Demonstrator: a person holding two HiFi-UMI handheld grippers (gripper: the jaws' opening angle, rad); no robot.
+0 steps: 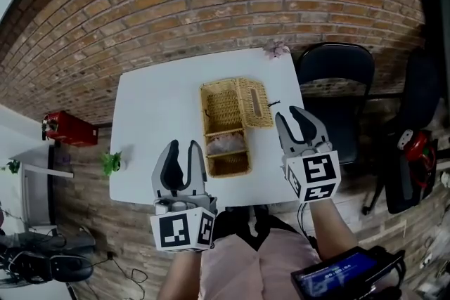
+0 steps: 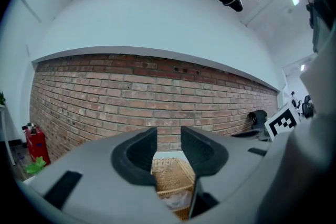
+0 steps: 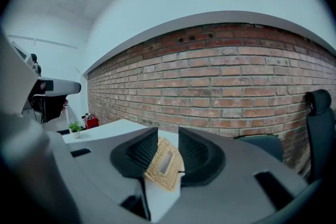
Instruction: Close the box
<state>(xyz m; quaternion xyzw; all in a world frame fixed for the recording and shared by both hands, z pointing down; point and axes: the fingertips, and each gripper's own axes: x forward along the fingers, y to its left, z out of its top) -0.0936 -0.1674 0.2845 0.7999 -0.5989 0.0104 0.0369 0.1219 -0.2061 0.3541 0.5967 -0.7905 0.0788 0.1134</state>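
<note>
I'm on the approach: the wicker box [image 1: 226, 140] sits mid-way on the white table [image 1: 155, 123], its lid [image 1: 254, 102] swung open and leaning out to the right, untouched by either tool. My left gripper [image 1: 184, 147] hangs near the box's near-left corner and my right gripper [image 1: 290, 114] just beside the lid, both with jaws apart and nothing between them. Next, I judge, the right one must get behind the lid's outer edge and tip it leftward onto the box.

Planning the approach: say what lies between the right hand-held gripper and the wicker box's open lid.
Only bare white table separates the right hand-held gripper from the tan woven wicker lid, per the head view.
</note>
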